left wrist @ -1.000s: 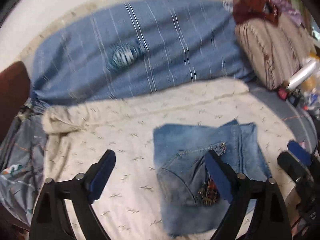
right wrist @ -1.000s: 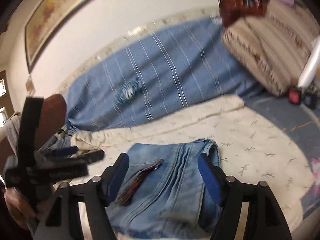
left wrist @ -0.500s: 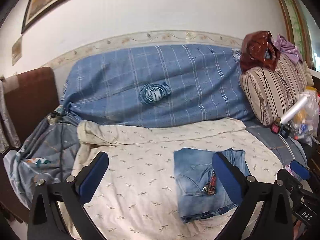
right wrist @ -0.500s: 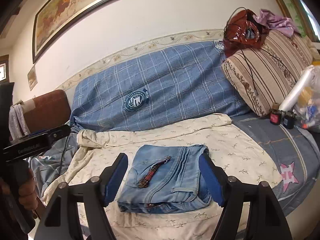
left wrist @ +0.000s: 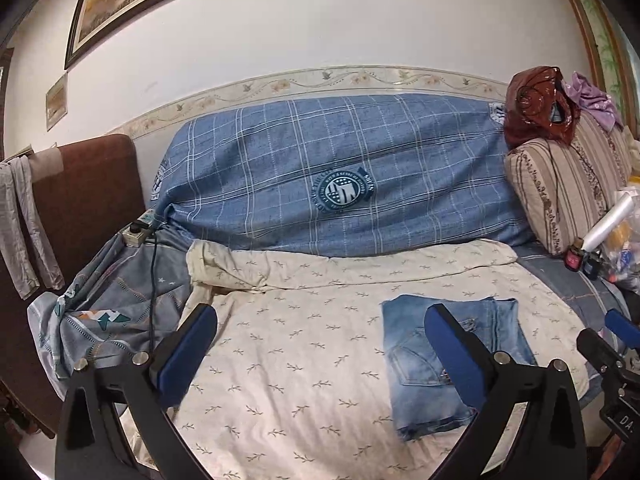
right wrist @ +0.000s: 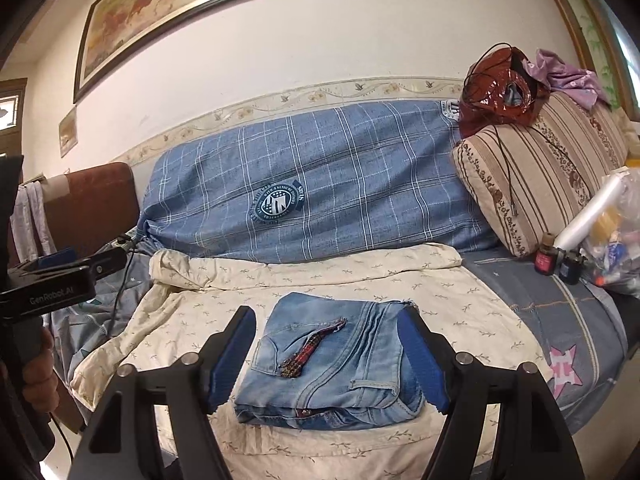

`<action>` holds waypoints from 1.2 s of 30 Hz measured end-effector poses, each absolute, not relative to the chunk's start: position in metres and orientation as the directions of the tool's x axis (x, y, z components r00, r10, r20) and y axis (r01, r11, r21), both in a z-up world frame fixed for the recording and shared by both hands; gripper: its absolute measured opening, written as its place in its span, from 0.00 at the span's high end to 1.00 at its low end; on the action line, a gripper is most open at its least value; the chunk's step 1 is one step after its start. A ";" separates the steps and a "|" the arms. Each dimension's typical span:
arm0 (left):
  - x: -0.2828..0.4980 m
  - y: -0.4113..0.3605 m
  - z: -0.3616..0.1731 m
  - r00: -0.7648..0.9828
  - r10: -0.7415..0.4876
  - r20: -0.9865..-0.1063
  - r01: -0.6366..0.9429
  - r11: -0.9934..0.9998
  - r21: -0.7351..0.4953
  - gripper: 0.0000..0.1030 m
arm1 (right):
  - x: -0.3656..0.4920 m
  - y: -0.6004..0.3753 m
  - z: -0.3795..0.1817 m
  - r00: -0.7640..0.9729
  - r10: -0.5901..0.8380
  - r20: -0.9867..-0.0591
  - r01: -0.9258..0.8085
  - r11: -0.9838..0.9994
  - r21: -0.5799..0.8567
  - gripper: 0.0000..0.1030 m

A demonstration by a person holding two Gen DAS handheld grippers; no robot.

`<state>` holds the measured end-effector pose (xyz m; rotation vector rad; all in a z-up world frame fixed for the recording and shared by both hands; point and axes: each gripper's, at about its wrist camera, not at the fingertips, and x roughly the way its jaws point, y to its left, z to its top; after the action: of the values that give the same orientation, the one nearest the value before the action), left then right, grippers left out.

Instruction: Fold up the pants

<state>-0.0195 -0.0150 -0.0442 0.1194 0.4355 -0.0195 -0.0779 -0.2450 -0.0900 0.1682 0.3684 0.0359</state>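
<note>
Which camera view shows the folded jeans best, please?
The right wrist view: the folded jeans lie centred between the open fingers, with pocket, seams and stacked layers visible. In the left wrist view one finger partly covers the jeans.

I count one folded pair of jeans (right wrist: 332, 364); one striped cushion (right wrist: 536, 184); two small dark bottles (right wrist: 558, 262) — side by side (far right); one framed painting (right wrist: 208, 4).
</note>
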 end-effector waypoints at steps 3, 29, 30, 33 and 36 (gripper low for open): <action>-0.017 -0.013 -0.047 0.907 0.020 -0.421 0.036 0.992 0.125 0.00 | -0.072 -0.244 -0.094 0.928 0.063 -0.368 0.000 0.986 0.167 0.26; 0.003 0.002 -0.077 0.858 0.046 -0.512 0.016 0.993 0.115 0.00 | -0.059 -0.248 -0.116 0.901 0.039 -0.433 0.044 0.983 0.179 0.26; 0.004 0.002 -0.077 0.856 0.045 -0.514 0.017 0.993 0.116 0.00 | -0.059 -0.249 -0.117 0.900 0.038 -0.434 0.045 0.982 0.181 0.26; 0.003 0.001 -0.078 0.857 0.048 -0.513 0.018 0.992 0.122 0.00 | -0.058 -0.251 -0.119 0.898 0.038 -0.437 0.050 0.981 0.187 0.26; 0.003 0.001 -0.078 0.857 0.047 -0.513 0.020 0.992 0.124 0.00 | -0.057 -0.253 -0.119 0.898 0.030 -0.440 0.057 0.981 0.183 0.26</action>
<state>0.0031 0.0009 -0.0776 0.1272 0.5409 0.0139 -0.0571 -0.2532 -0.1186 0.1945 0.4568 -0.0139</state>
